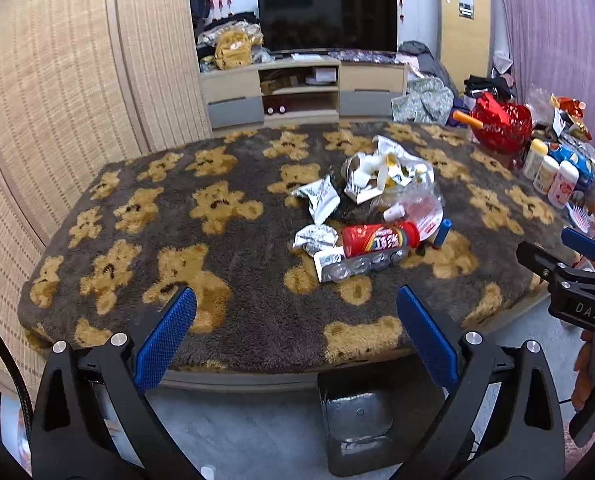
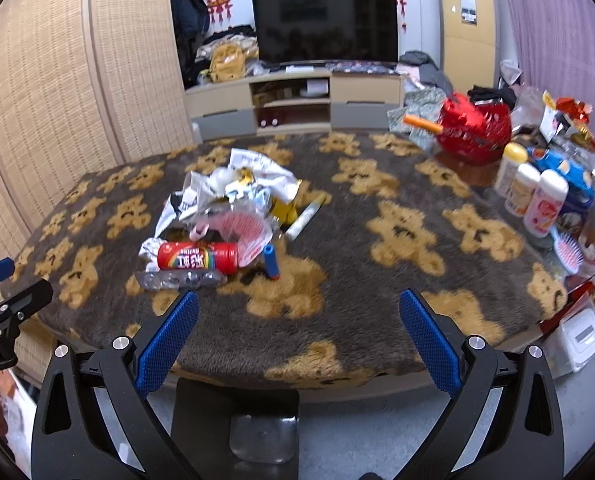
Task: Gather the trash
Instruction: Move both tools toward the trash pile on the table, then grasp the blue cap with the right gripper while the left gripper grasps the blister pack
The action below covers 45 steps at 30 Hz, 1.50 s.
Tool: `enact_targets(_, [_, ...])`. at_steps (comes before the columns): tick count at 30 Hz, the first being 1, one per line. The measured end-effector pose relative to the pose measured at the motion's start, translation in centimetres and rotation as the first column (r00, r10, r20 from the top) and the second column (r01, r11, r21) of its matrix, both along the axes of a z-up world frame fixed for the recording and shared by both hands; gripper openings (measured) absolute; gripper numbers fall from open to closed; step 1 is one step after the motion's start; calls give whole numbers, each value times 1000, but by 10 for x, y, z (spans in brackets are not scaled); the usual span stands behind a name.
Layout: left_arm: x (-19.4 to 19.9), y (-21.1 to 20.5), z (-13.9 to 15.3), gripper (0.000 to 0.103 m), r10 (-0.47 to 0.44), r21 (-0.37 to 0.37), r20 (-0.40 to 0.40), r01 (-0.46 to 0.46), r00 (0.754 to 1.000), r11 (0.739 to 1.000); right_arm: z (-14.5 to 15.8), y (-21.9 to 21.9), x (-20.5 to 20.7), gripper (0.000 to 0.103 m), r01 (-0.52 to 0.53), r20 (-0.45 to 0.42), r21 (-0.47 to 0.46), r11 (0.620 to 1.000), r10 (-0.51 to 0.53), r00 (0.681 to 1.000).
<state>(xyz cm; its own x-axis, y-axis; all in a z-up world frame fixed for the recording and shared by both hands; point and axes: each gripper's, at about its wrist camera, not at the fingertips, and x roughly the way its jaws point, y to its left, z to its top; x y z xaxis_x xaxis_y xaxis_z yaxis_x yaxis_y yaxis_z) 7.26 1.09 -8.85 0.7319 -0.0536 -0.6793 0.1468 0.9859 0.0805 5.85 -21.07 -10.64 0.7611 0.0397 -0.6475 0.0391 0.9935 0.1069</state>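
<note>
Trash sits in one loose heap near the middle of the bear-print blanket [image 1: 225, 312] covering the table: crumpled foil wrappers [image 1: 317, 200], a red candy tube [image 1: 379, 237] lying on its side, an empty clear blister strip [image 1: 357, 267] touching the tube's near side, a small blue cylinder [image 1: 442, 233] just beside its cap end, and thin clear plastic [image 1: 417, 204] behind. Your left gripper [image 1: 296, 322] and right gripper [image 2: 298, 322] both hang short of the table's near edge, jaws spread wide, nothing between them. Likely trouble: the tube will probably roll if you nudge it end-on, and the blue cylinder with it; the blister strip lies flat in the pile, so the pads may slide over it or snag fleece instead; the wrappers are light and may scatter. The bottles [image 2: 537, 200] and red foil bag [image 2: 473, 128] on the right side look like keepers, so mind your reach. Legible writing: Chinese characters and a rainbow on the tube, and "DAS" on the right gripper's body seen from the left wrist; the rest is too small.
</note>
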Motion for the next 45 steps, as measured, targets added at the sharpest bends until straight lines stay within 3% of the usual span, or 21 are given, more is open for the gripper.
enact_targets(3, [13,4,-15,95,0,-9,-44,0,999,1000,-15,-3,15,100,7,-35,48,999,-5,999])
enact_targets(10, [56,6,-51,89,-24,-31,-114,21,993,999,-32,-5,48,99,-11,-48,58,998,14,999])
enact_targets(13, [68,4,-61,82,-37,-39,-133,32,990,999,-42,-3,63,86,-34,-62,64,997,38,997])
enact_targets(18, [82,-4,-74,69,-74,-27,-159,70,984,997,-56,1,83,55,-68,-80,73,995,74,994])
enact_targets(20, [85,-8,-76,66,-85,-21,-160,82,984,996,-59,1,87,48,-78,-85,79,994,85,993])
enact_targets(30, [101,-18,-83,58,-135,-21,-164,133,977,991,-67,14,104,45,-117,-97,82,990,125,987])
enact_targets(34, [108,-25,-89,48,-160,-32,-174,157,972,987,-72,15,111,44,-128,-103,100,987,138,985])
enact_targets(38, [107,-32,-90,29,-203,-57,-175,196,964,979,-74,15,114,25,-141,-108,123,982,155,982])
enact_targets(45, [100,-40,-90,26,-230,-54,-180,224,956,973,-70,12,110,13,-130,-98,135,982,144,985])
